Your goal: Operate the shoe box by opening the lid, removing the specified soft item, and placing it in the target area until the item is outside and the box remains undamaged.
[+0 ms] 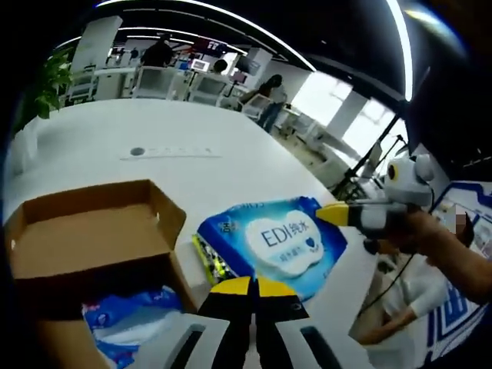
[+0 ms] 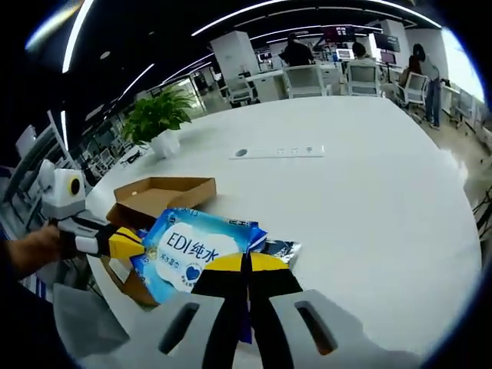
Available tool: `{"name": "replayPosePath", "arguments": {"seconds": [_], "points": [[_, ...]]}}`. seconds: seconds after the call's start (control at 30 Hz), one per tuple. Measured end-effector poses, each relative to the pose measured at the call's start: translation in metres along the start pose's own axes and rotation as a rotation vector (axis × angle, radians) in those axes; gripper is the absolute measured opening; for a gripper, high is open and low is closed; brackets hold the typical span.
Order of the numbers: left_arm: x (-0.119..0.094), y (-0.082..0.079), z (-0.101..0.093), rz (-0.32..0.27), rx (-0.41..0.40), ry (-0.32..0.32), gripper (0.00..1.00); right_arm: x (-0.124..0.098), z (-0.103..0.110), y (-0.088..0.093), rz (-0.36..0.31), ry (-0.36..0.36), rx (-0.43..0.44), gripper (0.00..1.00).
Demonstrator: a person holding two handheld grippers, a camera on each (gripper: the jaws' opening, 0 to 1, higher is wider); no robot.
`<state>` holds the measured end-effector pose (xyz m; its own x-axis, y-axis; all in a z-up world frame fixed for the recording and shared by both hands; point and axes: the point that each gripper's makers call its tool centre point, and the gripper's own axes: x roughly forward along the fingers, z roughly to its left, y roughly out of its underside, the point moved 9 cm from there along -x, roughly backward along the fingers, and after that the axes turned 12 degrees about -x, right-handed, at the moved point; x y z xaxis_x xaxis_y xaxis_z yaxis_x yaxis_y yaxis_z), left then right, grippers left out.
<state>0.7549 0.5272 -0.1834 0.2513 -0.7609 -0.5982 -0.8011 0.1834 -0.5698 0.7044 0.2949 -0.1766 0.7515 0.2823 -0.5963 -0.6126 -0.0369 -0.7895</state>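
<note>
Where the left gripper view looks forward over the white table (image 1: 115,127), the left gripper (image 1: 251,286) rises from the bottom edge with its yellow-tipped jaws pressed together, their tips at the near edge of a blue pack of wet wipes (image 1: 280,242) marked "EDI"; whether they pinch the pack or merely touch it cannot be told. The pack lies on the table just right of the open cardboard shoe box (image 1: 84,238), whose lid flaps stand up and whose inside still holds another blue-and-white soft pack (image 1: 127,323). A yellow-green packet (image 1: 213,261) peeks from under the wipes' left edge. From the right, the right gripper (image 1: 332,213) reaches in, held by a hand (image 1: 430,238), its yellow tip meeting the far right corner of the wipes. A flat power strip (image 1: 169,151) lies farther off on the table, and office desks and chairs with people stand beyond. Turning to the right gripper view, the right gripper (image 2: 247,263) comes up from the bottom with jaws together, tips at the near edge of the wet wipes (image 2: 192,250); a grip on it cannot be confirmed. The left gripper (image 2: 127,240) enters from the left, held by a hand (image 2: 34,250), its yellow tip against the pack's left edge. The shoe box (image 2: 161,192) sits open just beyond, partly under the pack, with a potted plant (image 2: 157,119) farther away and the power strip (image 2: 278,152) well apart.
</note>
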Motion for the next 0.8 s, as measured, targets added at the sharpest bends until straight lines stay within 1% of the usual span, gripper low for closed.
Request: {"name": "replayPosePath", "arguments": {"seconds": [0.13, 0.23, 0.43, 0.57, 0.63, 0.7, 0.8], "points": [[0.010, -0.003, 0.001, 0.015, 0.018, -0.014, 0.00, 0.012, -0.014, 0.003, 0.008, 0.002, 0.003, 0.00], [0.018, -0.006, 0.003, 0.034, 0.037, -0.029, 0.00, 0.016, -0.012, 0.006, 0.020, 0.002, 0.006, 0.00], [0.030, -0.010, 0.009, 0.070, 0.070, -0.060, 0.00, 0.030, -0.019, 0.012, 0.033, 0.001, 0.001, 0.00], [0.037, -0.012, 0.014, 0.101, 0.104, -0.085, 0.00, 0.043, -0.026, 0.016, 0.046, 0.000, 0.003, 0.00], [0.040, -0.013, 0.016, 0.118, 0.134, -0.102, 0.00, 0.050, -0.027, 0.019, 0.052, -0.002, 0.001, 0.00], [0.043, -0.014, 0.016, 0.126, 0.146, -0.108, 0.00, 0.054, -0.028, 0.021, 0.059, 0.000, 0.009, 0.00], [0.047, -0.015, 0.016, 0.147, 0.192, -0.124, 0.00, 0.061, -0.033, 0.026, 0.066, 0.003, 0.022, 0.00]]}}
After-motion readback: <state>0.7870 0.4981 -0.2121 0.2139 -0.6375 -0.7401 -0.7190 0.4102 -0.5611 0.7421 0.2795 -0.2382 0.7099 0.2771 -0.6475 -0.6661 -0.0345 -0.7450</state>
